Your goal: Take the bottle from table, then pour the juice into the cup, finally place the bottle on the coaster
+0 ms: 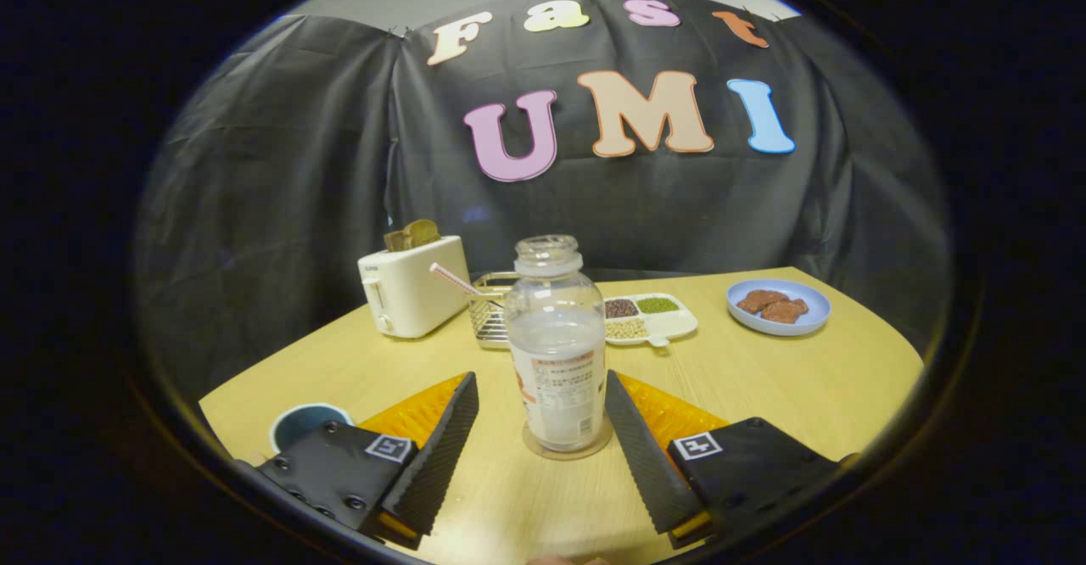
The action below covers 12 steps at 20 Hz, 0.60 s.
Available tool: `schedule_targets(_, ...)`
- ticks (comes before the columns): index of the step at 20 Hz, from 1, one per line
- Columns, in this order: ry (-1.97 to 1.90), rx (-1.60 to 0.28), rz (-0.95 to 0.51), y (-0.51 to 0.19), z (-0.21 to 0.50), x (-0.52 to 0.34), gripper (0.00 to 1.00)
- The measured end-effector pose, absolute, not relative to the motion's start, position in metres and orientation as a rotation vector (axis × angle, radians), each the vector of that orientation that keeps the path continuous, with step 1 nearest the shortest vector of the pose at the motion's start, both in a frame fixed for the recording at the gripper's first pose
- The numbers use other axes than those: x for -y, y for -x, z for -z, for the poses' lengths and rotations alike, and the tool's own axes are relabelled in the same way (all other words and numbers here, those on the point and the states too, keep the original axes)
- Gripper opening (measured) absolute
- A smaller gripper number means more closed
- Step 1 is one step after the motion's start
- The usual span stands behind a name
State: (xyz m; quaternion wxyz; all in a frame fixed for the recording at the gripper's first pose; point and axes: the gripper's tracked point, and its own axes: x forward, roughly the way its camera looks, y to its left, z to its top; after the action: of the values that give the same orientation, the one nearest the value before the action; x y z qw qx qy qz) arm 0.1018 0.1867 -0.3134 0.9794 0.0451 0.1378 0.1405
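Hand-held gripper (541, 429) fingers are standing spread open on either side of the bottle (556, 344), neither one pressing on it. That uncapped bottle is standing upright on a clear round coaster (567, 449) on the table (806, 378), holding pale juice to about its middle. A blue cup (307, 422) is sitting just beside the left finger. Judging from this, the placing step is finishing; backing straight away, keeping both fingers wide, should avoid tipping it. Beyond are sitting a toaster (414, 287), a wire basket (490, 315), a tray of beans (649, 317) and a plate (779, 306).
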Motion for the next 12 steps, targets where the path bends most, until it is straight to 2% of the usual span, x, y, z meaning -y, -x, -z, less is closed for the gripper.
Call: schedule_targets(12, -0.016, -0.185, -0.271, -0.043, 0.235, -0.155, 0.95)
